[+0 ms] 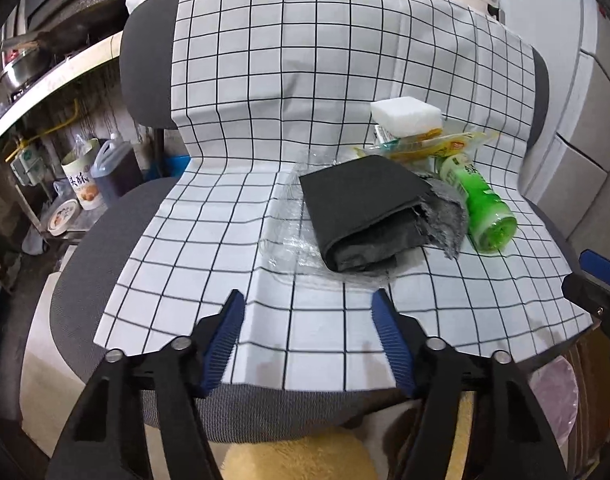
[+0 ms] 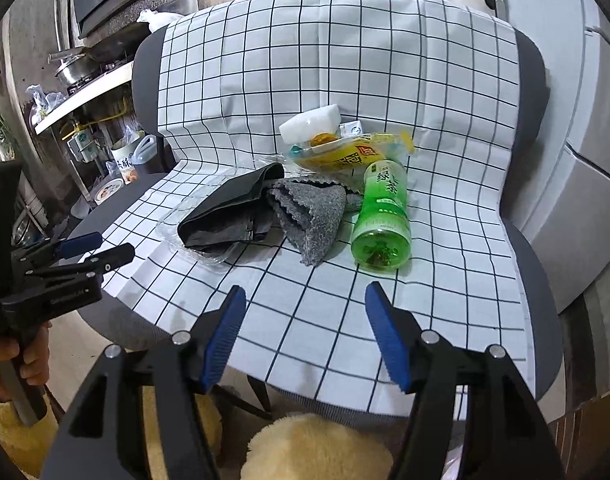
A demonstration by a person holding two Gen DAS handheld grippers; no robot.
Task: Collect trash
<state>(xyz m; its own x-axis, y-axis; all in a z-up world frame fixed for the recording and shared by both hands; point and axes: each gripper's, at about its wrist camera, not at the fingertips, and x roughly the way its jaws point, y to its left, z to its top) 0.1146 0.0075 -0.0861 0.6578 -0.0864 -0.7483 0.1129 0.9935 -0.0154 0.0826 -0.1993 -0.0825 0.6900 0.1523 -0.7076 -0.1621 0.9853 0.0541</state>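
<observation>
Trash pile sits on checked cloth (image 1: pixel 233 128) over chair seat (image 1: pixel 85 248), at 1 o'clock from left tool (image 1: pixel 307 336): black folded bag (image 1: pixel 365 208) on clear plastic tray (image 1: pixel 283 236), grey rag (image 2: pixel 313 216) touching it, green bottle (image 2: pixel 383 220) lying just beside rag, yellow wrapper (image 2: pixel 353 154) and white sponge (image 2: pixel 311 122) behind. Left tool fingers apart, holding nothing. Right tool (image 2: pixel 305 332) fingers apart too, bottle at 12 o'clock, not touching.

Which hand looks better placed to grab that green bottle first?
Probably the right. The right gripper is open with the green bottle lying almost straight ahead. From the left gripper, also open, the bottle lies off to the right behind the black bag.
</observation>
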